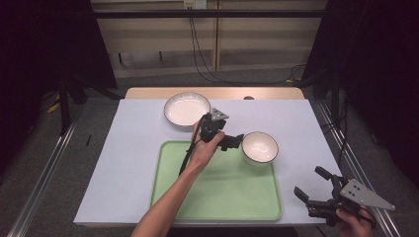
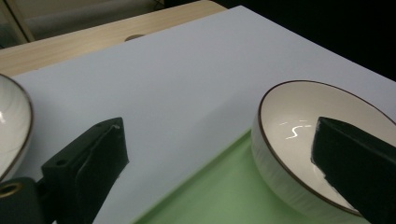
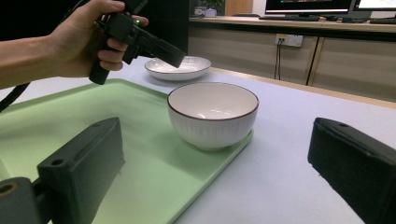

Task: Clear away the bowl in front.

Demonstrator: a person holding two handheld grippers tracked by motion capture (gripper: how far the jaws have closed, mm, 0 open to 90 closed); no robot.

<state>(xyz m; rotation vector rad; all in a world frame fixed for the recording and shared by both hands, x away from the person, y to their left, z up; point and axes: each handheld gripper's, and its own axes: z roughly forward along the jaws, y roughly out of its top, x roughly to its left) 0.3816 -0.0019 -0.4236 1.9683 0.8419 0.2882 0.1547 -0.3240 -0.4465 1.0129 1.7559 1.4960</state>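
A white bowl (image 1: 260,147) with a dark rim stands at the far right corner of a green tray (image 1: 217,192). My left gripper (image 1: 233,141) is held just left of the bowl, open, pointing at it. In the left gripper view, the right jaw hangs over the bowl (image 2: 289,135) and the left jaw is over the white table; nothing is between them. My right gripper (image 1: 308,180) is open near the table's front right corner, apart from everything. In the right gripper view, the bowl (image 3: 212,114) lies ahead between the wide jaws.
A wide white plate (image 1: 187,109) sits on the table behind the tray, close to the left hand. The white table top (image 1: 123,163) has bare room left and right of the tray. A forearm crosses the tray from the front edge.
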